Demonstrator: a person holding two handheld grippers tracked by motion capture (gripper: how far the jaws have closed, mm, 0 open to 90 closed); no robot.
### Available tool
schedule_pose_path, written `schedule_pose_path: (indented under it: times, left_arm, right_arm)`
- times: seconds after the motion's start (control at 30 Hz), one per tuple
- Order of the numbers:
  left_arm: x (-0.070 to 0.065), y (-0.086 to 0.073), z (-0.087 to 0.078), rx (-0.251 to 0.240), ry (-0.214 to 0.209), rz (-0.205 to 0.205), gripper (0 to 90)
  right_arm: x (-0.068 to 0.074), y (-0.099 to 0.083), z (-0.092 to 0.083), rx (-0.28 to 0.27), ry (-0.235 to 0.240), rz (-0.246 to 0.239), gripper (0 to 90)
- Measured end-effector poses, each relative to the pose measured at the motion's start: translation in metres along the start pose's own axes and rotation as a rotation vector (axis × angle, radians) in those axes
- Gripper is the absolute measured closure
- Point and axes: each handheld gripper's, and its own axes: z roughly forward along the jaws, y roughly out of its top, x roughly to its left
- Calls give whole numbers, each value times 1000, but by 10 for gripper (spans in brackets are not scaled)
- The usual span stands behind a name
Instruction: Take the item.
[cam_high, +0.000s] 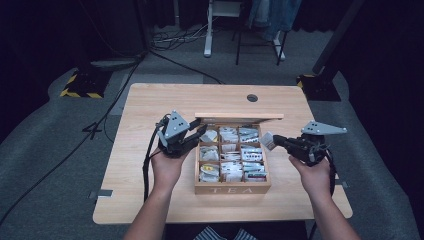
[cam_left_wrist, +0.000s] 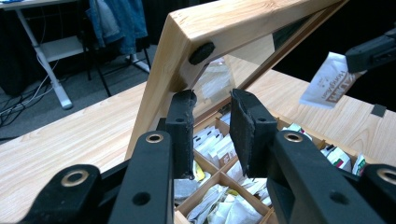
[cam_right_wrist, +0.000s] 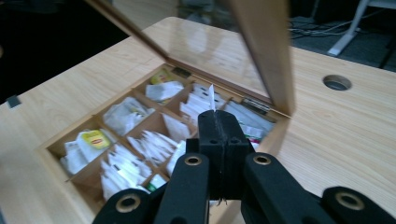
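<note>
One tea bag (cam_high: 267, 140) in right tongs (cam_high: 278, 142)

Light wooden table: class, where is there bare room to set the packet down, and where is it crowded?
The light wooden table is bare left of the wooden tea box, behind its raised lid, and along the front edge. Crowded: the box's packed compartments, flanked by the left gripper and right gripper holding a white tea packet.

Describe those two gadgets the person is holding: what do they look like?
Each hand holds a black gripper. The left gripper and the right gripper each have two chunky black jaws with padded faces, fixed by round metal-ringed bolts. A grey three-cornered plate with small dark dots sits on top of each, and a black cable trails off behind. The forearms are bare, with no sleeves.
</note>
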Motion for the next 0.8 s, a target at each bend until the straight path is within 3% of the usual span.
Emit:
schedule_pose_path:
  times: [0.7, 0.8]
  left_arm:
    - [1, 0, -1, 1, -6, -2, 699]
    - [1, 0, -1, 1, -7, -2, 699]
  right_arm:
    - [-57, -9, 7, 62, -160, 68, 900]
    - [-62, -12, 9, 64, -166, 84, 900]
